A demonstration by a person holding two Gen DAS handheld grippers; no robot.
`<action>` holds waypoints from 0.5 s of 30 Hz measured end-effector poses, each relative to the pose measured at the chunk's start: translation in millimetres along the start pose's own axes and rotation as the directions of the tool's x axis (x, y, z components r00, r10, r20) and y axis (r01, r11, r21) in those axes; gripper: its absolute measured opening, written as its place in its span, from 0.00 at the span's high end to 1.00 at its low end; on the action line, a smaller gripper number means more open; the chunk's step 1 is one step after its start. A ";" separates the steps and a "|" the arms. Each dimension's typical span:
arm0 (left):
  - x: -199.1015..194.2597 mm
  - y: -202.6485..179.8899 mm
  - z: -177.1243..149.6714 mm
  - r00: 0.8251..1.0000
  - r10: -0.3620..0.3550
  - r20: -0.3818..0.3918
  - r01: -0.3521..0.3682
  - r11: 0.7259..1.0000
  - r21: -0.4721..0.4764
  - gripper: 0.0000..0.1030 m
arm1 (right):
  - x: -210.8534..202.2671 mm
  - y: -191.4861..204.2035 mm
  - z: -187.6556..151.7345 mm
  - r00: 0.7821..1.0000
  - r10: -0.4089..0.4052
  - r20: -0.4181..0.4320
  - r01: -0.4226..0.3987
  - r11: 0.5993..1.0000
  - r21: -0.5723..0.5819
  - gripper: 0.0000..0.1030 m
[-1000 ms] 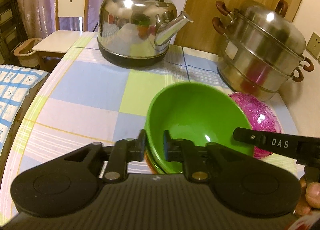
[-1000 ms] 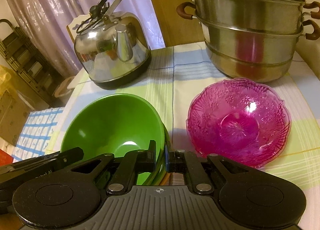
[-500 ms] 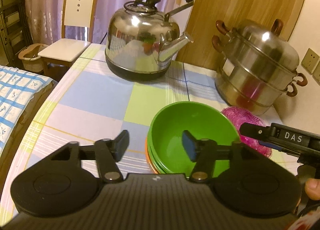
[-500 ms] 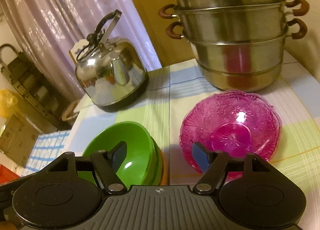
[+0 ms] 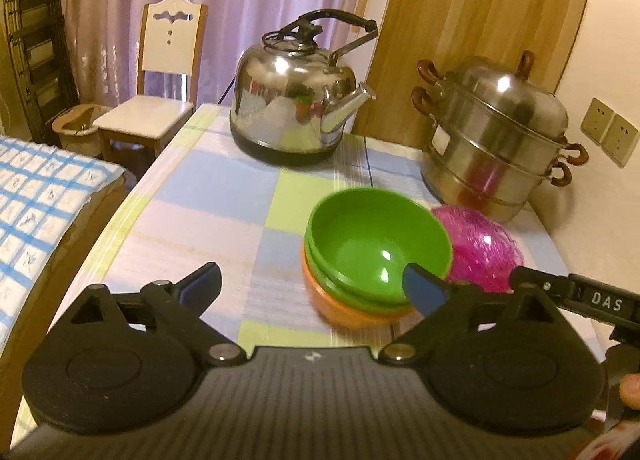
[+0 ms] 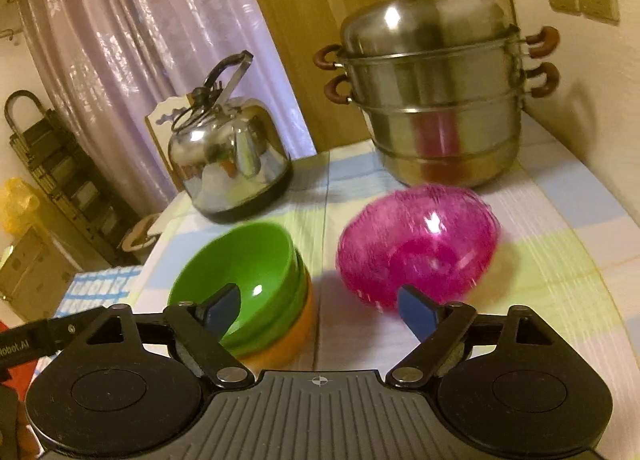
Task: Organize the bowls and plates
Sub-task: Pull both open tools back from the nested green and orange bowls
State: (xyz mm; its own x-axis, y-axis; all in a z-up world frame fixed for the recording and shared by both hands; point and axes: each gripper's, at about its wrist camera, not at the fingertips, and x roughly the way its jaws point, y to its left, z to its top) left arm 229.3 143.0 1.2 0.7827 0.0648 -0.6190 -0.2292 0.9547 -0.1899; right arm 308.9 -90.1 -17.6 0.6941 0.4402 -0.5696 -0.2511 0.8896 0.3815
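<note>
Bowls are sitting nested on the checked tablecloth [image 5: 208, 196]: a green bowl [image 5: 376, 244] inside another green one, both inside an orange bowl [image 5: 344, 308] at the bottom. In the left wrist view the stack is sitting at about 2 o'clock from the left gripper [image 5: 312, 288], which is standing wide, its jaws having just been opening, with nothing between them. One fingertip [image 5: 424, 292] is overlapping the stack's near rim in the picture, though I can't tell whether it's touching.

Right gripper [image 6: 320, 310] is looking the same: spread wide, jaws having just been opening, empty. In its view the stack [image 6: 244, 276] is sitting at 10 o'clock and a pink bowl [image 6: 416, 248] at 1 o'clock, so the gap between the two is lining up with the middle of the jaws. The pink bowl is blurry, standing just beside the stack and apart from it.

Further back, a kettle [image 5: 296, 108] is standing at 11 o'clock of the stack and a steamer [image 5: 496, 140] at 1 o'clock, close behind the pink bowl [image 5: 476, 248]. A chair [image 5: 156, 100] is standing past the table's far-left corner.
</note>
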 end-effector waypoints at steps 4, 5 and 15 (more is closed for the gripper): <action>-23.5 0.6 -17.8 1.000 -0.006 -0.002 0.006 1.000 0.000 0.04 | -26.3 -3.1 -19.8 0.999 -0.037 0.001 0.037 0.999 0.012 0.12; -28.9 -0.3 -22.1 1.000 0.000 0.003 0.000 1.000 0.005 0.03 | -31.8 -4.0 -24.2 0.999 -0.041 -0.002 0.041 0.999 0.007 0.11; -71.1 -0.7 -65.0 0.999 0.048 0.014 -0.048 0.999 0.013 0.02 | -88.2 4.9 -73.1 0.996 -0.083 -0.029 0.082 0.997 -0.013 0.09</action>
State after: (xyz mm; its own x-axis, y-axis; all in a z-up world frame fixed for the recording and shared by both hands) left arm 136.2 118.8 -4.2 0.7790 0.1145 -0.6165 -0.2589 0.9542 -0.1498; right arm 197.2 -115.6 -18.7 0.6924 0.3686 -0.6202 -0.2023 0.9243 0.3235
